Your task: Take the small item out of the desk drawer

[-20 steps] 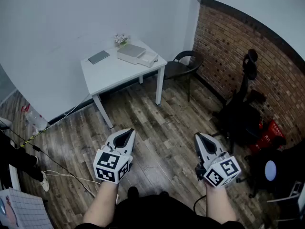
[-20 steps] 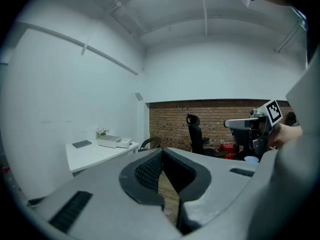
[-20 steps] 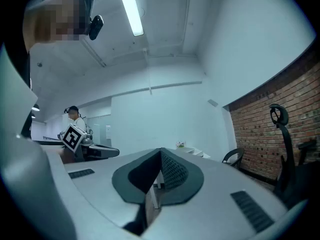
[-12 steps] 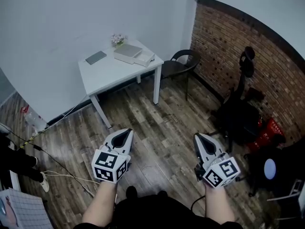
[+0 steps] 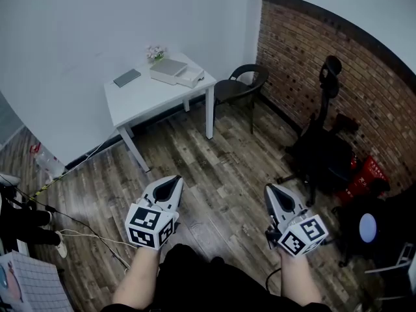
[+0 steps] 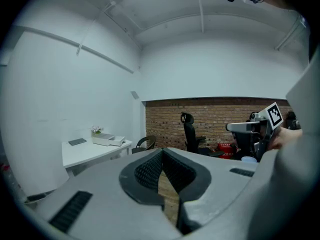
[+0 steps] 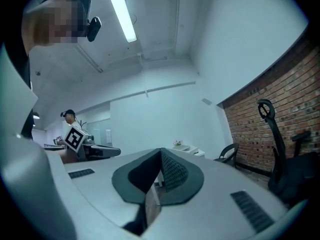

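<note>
Head view: left claw and right claw are held low over the wood floor, well apart from each other. Both point at the white surface. The drawer box sits at the back of the surface, well ahead of both claws, with its drawer sticking out. The small item is too small to make out. A black chair is ahead of the right claw.

Left gripper view: left claw is clenched with nothing in it. The drawer box is far ahead, to the left. The right claw is off to the right.

Right gripper view: right claw is clenched and empty. The drawer box is far ahead, just right of the tip. The left claw is to the left.
</note>
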The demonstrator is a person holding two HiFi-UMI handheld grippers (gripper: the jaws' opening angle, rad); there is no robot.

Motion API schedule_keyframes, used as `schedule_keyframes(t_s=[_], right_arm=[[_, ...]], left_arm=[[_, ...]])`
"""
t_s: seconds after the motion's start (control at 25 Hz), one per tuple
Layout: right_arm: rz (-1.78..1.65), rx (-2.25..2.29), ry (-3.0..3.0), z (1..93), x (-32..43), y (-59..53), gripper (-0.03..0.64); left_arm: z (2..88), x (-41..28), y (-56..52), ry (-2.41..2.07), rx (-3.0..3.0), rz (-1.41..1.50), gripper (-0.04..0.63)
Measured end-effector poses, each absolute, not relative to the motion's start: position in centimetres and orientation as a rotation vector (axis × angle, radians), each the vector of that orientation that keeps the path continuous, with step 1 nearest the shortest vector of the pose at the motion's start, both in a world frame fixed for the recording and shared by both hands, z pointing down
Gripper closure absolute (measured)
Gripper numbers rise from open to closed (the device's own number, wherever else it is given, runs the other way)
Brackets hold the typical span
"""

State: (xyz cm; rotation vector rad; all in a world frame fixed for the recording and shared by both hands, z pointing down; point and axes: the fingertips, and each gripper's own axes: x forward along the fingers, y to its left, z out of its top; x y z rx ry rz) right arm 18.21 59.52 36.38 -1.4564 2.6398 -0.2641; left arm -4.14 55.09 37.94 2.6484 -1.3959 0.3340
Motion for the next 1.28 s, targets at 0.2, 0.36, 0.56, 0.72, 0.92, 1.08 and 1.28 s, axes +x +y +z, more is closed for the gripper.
schedule_keyframes(t_s=[0.2,0.36,0.56,0.72,0.92,1.08,1.28], right_arm=[[-0.279,-1.407,2.637,36.2,19.0,60.0,0.612],[-0.311,-1.385,2.644,36.9,19.0,59.9,0.612],[-0.343,-1.376,2.66,37.7,18.6,58.7,0.612],[-0.366,-1.395,2.672,38.5,18.8,56.4,0.612],[-0.361,-1.422,2.678,38.5,18.4,51.4,0.612],[-0.362,-1.435,2.679,38.4,17.7,46.4,0.612],[-0.376,-1.44,2.697,38.5,15.8,39.6,0.612]], left_arm=[[37.9,-3.3,55.2,-1.408,2.634,0.322,0.585],[37.8,-2.4,54.7,-1.398,2.644,0.325,0.585],[38.7,-1.8,53.0,-1.365,2.646,0.319,0.585],[39.4,-1.3,50.6,-1.342,2.651,0.307,0.584],[39.7,-1.5,45.5,-1.319,2.659,0.289,0.586],[39.9,-1.7,40.7,-1.304,2.669,0.295,0.584],[39.9,-3.3,34.1,-1.295,2.672,0.305,0.584]])
